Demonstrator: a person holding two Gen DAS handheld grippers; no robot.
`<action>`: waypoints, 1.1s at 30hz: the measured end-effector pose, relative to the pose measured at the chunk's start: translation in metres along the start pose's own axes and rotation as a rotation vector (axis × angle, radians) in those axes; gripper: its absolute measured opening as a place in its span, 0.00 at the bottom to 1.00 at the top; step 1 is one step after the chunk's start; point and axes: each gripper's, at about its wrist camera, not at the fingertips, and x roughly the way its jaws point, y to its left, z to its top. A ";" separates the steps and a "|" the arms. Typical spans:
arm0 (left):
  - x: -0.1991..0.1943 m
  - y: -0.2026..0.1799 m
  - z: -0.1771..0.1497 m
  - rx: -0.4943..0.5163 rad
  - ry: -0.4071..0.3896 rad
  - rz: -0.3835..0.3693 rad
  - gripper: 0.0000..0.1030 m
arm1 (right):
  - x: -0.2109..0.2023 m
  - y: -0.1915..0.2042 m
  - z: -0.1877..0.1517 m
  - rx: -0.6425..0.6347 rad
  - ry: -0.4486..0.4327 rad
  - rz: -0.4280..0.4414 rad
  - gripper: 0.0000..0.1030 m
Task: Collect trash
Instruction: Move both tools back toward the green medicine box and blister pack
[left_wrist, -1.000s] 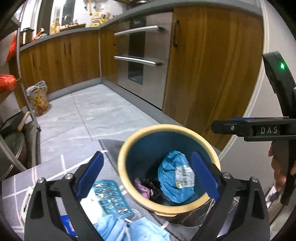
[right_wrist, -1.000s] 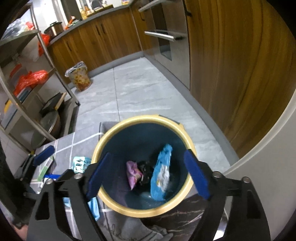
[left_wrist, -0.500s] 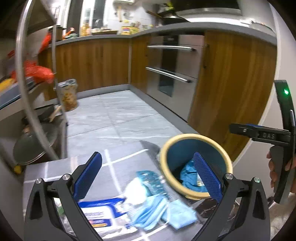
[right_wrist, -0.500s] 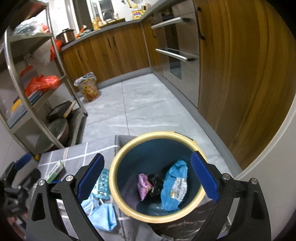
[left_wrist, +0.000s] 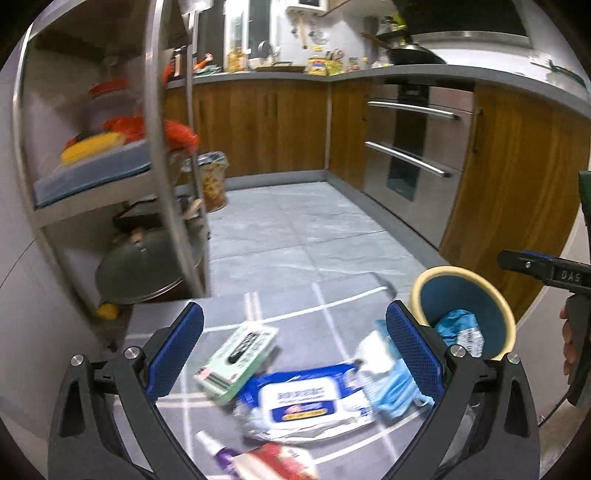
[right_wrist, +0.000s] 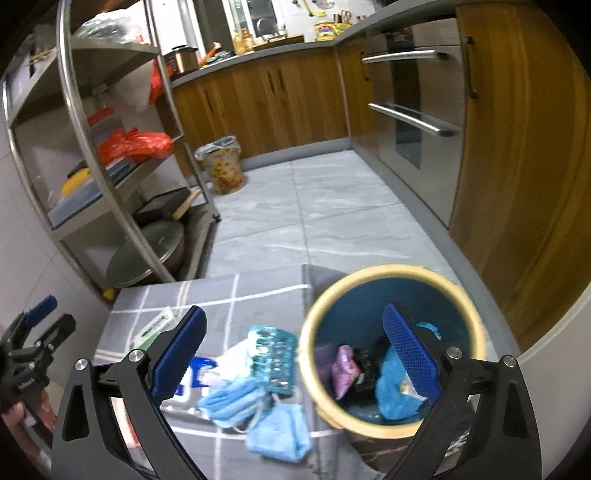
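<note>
The blue bin with a yellow rim (right_wrist: 391, 271) stands at the right end of the grey checked tablecloth (right_wrist: 258, 295). Inside lie a blue wrapper (right_wrist: 395, 387) and a purple wrapper (right_wrist: 345, 373). My right gripper (right_wrist: 295, 332) is open and empty, straddling the bin's left rim and a teal blister pack (right_wrist: 275, 360). Blue face masks (right_wrist: 236, 398) lie beside it. My left gripper (left_wrist: 295, 332) is open and empty above a green box (left_wrist: 240, 354), a wet-wipes pack (left_wrist: 299, 400) and the masks (left_wrist: 391, 387). The bin (left_wrist: 463, 291) sits to its right.
A small purple spray bottle (left_wrist: 218, 448) and a red packet (left_wrist: 273, 461) lie near the cloth's front edge. A steel shelf rack (left_wrist: 173, 184) with pots stands left of the table. A lined waste basket (left_wrist: 212, 181) stands on the tiled floor by wooden cabinets and an oven (left_wrist: 413, 147).
Both grippers drew back and to the left from over the bin. The left one swung far enough that the bin sits at its right and the table litter shows. The right jaws widened a little.
</note>
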 end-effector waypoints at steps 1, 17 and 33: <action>0.000 0.009 -0.002 -0.014 0.009 0.009 0.95 | 0.003 0.006 -0.001 -0.006 0.007 0.004 0.93; 0.021 0.107 -0.046 -0.191 0.165 0.182 0.95 | 0.050 0.067 -0.018 -0.071 0.140 0.020 0.93; 0.131 0.055 -0.047 -0.059 0.297 0.089 0.95 | 0.134 0.035 -0.019 -0.043 0.298 -0.061 0.93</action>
